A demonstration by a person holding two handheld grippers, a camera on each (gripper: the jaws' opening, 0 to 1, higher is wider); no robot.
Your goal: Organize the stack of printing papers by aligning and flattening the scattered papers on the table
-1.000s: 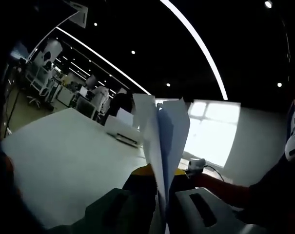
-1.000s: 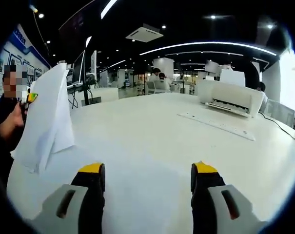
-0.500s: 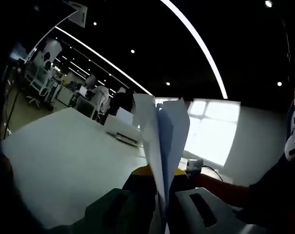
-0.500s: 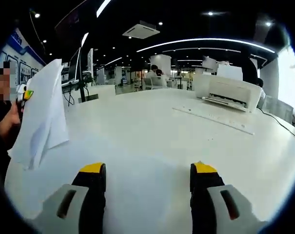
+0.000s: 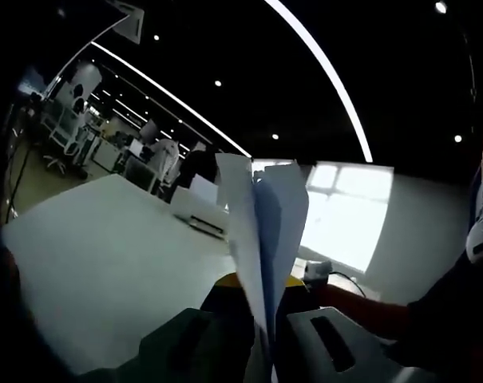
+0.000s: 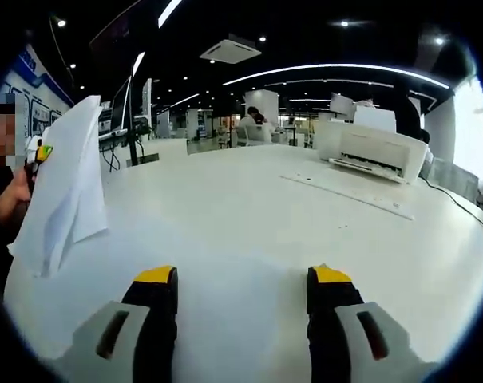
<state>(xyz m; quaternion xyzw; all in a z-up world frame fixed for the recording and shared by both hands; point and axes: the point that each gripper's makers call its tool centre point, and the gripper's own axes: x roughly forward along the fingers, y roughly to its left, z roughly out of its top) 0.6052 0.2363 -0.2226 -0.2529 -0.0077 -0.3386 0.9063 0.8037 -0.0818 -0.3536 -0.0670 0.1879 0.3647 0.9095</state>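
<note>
Papers (image 5: 265, 231) pinched on edge between left tongs (image 5: 261, 319), sheets fanning upward and uneven at the top. Seen from the right gripper view, same papers (image 6: 61, 191) hanging off left tongs (image 6: 43, 153) above the near-left edge of the tabletop (image 6: 249, 215), lower edges ragged. Held upright probably so the edges can be tapped square against the tabletop. Right tongs (image 6: 243, 279) spread wide, empty, low over bare tabletop, likely ready to steady the loose side. Printer (image 6: 377, 152) well apart at the far right.
</note>
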